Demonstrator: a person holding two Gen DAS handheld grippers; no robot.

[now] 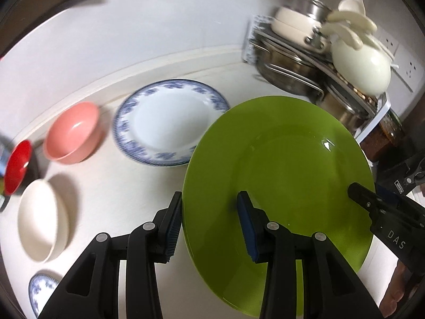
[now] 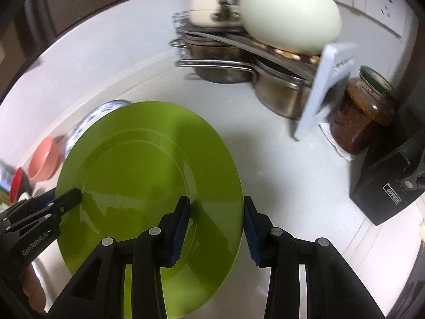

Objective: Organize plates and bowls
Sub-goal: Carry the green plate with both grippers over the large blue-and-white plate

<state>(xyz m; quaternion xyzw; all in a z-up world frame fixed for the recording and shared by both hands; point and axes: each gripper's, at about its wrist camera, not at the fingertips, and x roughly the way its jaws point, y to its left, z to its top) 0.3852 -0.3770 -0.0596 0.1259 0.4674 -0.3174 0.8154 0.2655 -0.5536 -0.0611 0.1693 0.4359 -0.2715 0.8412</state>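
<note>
The left wrist view is looking steeply down along its fingers at the white counter, close above the green plate. The right wrist view is facing the same way, just as near, from the plate's opposite edge. Both are sharing the green plate, the pot rack behind it, and each other's fingers

A glossy green plate hangs tilted above the surface, overlapping the blue-patterned white plate lying flat behind it; a pink bowl sits beside that plate.
</note>
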